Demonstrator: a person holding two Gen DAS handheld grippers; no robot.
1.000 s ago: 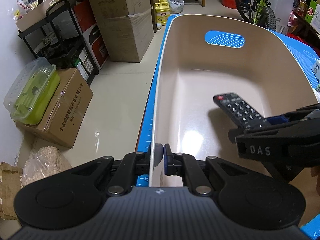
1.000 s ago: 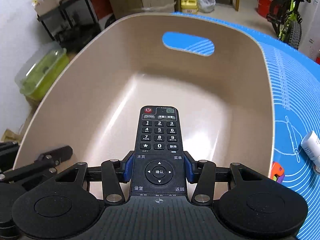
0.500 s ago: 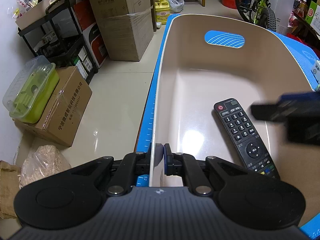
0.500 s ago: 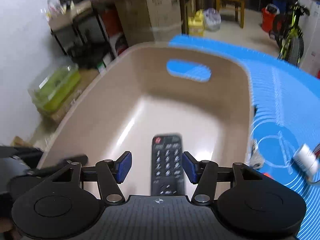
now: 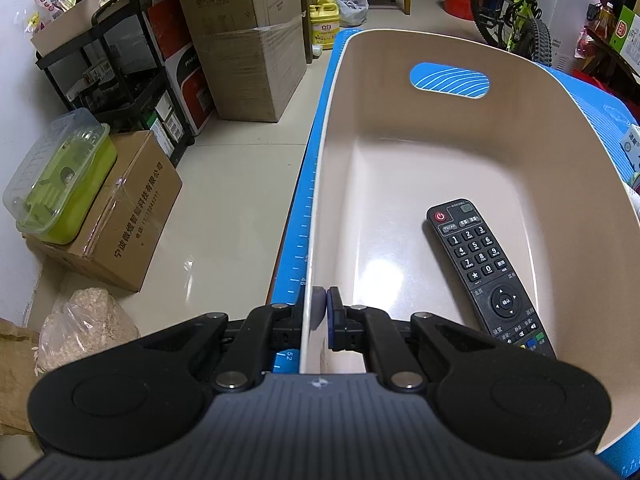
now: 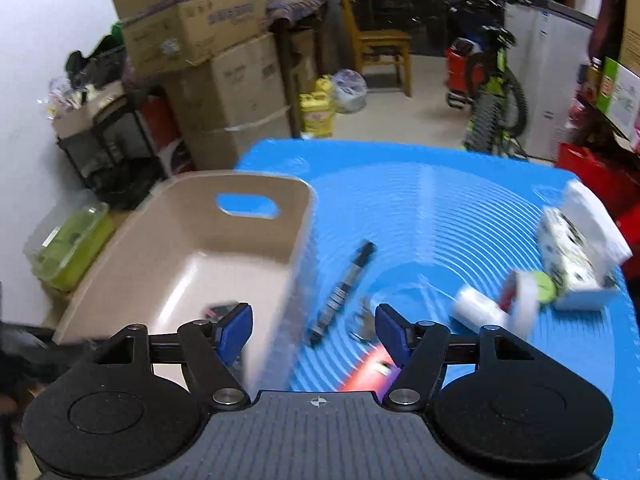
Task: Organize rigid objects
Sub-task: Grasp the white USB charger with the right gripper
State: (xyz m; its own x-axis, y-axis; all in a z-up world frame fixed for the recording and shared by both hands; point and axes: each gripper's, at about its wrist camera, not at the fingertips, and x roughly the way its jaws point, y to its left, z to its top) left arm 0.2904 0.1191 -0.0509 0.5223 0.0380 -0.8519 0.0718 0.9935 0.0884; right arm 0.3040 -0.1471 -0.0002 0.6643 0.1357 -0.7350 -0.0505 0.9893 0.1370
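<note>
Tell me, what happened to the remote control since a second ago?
The right gripper let go of the remote, its jaws opening, and pulled away toward the pen on the blue mat. The remote now lies flat in the beige bin. The left gripper stayed clamped on the bin's wall.

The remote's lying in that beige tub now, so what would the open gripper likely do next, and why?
Probably swing the open right gripper down over the black marker pen on the blue mat. The black remote control already lies in the beige plastic tub, whose rim the left gripper pinches; the pen lies nearest.
</note>
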